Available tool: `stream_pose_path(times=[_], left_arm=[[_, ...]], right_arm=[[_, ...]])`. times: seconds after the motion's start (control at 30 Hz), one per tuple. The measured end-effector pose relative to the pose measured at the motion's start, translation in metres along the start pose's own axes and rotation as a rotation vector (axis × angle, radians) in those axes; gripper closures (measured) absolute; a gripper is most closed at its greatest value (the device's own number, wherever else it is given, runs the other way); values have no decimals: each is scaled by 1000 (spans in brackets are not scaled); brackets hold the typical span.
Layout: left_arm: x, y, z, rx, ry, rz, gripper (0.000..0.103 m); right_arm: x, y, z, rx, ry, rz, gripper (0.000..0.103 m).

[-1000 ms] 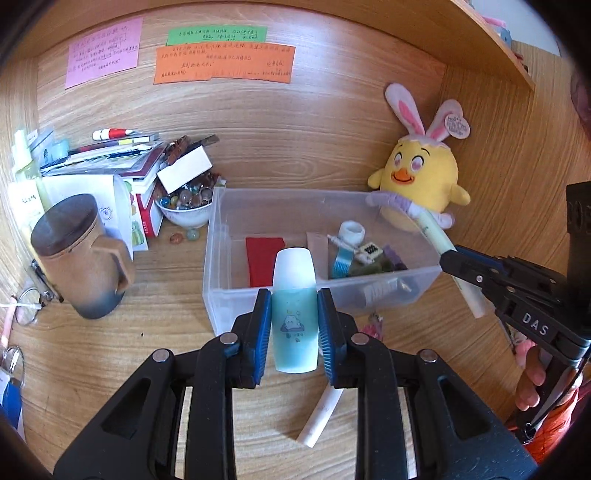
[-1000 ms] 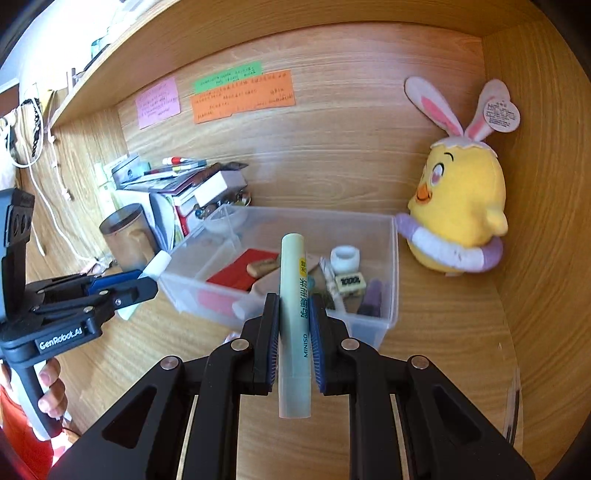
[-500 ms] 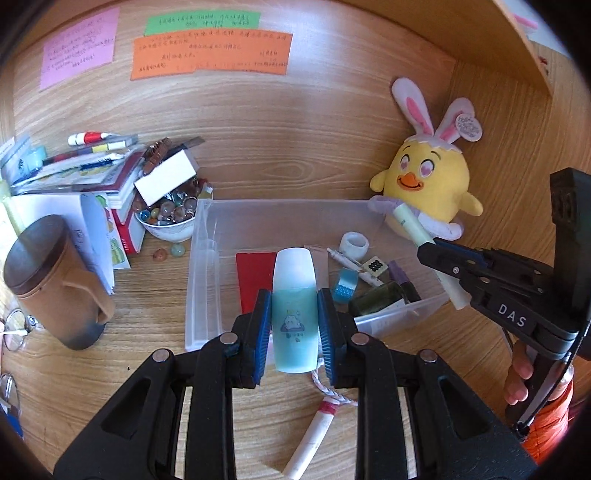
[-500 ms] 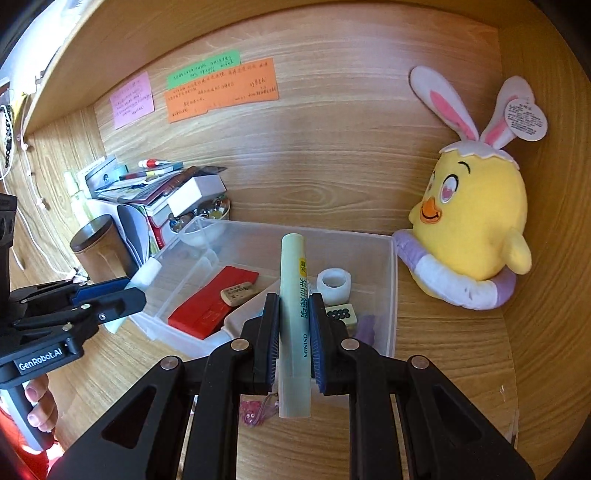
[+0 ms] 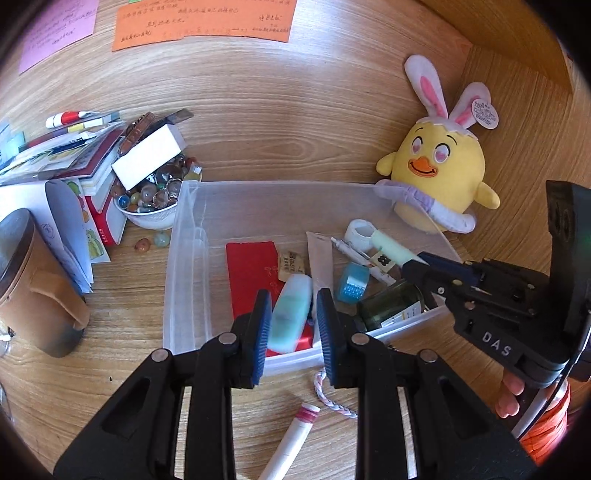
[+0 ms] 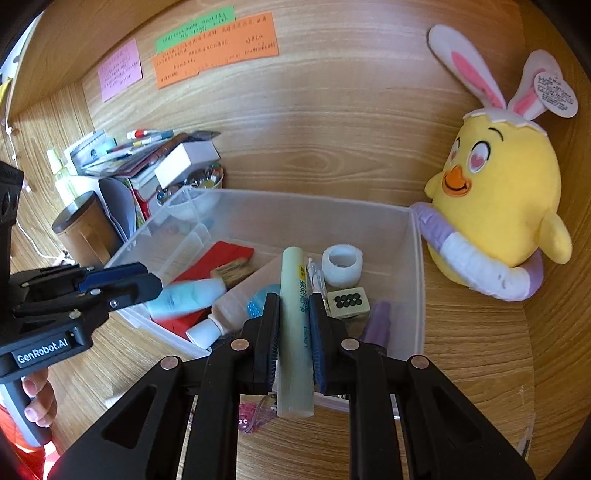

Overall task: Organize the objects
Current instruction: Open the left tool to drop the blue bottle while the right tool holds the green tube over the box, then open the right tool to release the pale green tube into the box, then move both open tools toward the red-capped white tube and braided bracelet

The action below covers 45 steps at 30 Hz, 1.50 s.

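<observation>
Teal plastic squeeze bottle, pinched in left gripper, and pale-green stick tube, clamped in right gripper, have advanced over clear plastic bin, apparently ready for deposit.

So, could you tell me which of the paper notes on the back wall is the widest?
The orange note, under the green note and right of the pink note.

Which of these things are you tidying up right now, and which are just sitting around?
Being tidied:
- blue bottle, between the left gripper pads
- pale green tube, clamped in the right gripper
- clear bin, where they seem headed

Just sitting around:
- chick plush
- bowl of marbles
- brown mug
- sticky notes
</observation>
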State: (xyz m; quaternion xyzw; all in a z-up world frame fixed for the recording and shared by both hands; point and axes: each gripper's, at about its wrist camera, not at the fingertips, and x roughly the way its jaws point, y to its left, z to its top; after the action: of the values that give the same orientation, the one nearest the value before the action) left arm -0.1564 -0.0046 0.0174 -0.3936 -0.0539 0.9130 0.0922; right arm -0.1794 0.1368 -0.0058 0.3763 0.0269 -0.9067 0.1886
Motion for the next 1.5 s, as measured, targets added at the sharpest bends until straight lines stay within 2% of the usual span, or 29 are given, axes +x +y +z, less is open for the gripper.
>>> stream_pose_path(times=[0.17,0.37,0.47,0.63,0.73,1.0,1.2,1.33,1.4,1.5], left_arm=[[-4,-4,-1,23,0,-5,78],[-17,-8,-7,40,-17,-3,65],[-25,-9,-12,48,-26,8,60],[-39,-6,-21,49,-46,18,45],[-43,-4,-29,46,-44,15,39],[-28,-2,-59,72,39,30,37],[-11,4,-85,80,129,34,37],[-2,5,-97,69,178,6,38],[-2,3,-101,79,170,15,40],[-4,0,-103,87,171,0,48]], right_arm=[[6,3,-2,-8,24,7,88],[-1,6,-2,-19,36,27,85],[-11,10,-3,-34,14,10,77],[-32,16,-9,-58,-22,-6,58],[-41,19,-15,-63,-27,1,55],[-54,30,-38,-40,-27,44,43],[-48,37,-55,-43,16,99,42],[-38,44,-68,-56,49,105,43],[-32,44,-73,-52,63,95,43],[-26,44,-79,-48,82,77,44]])
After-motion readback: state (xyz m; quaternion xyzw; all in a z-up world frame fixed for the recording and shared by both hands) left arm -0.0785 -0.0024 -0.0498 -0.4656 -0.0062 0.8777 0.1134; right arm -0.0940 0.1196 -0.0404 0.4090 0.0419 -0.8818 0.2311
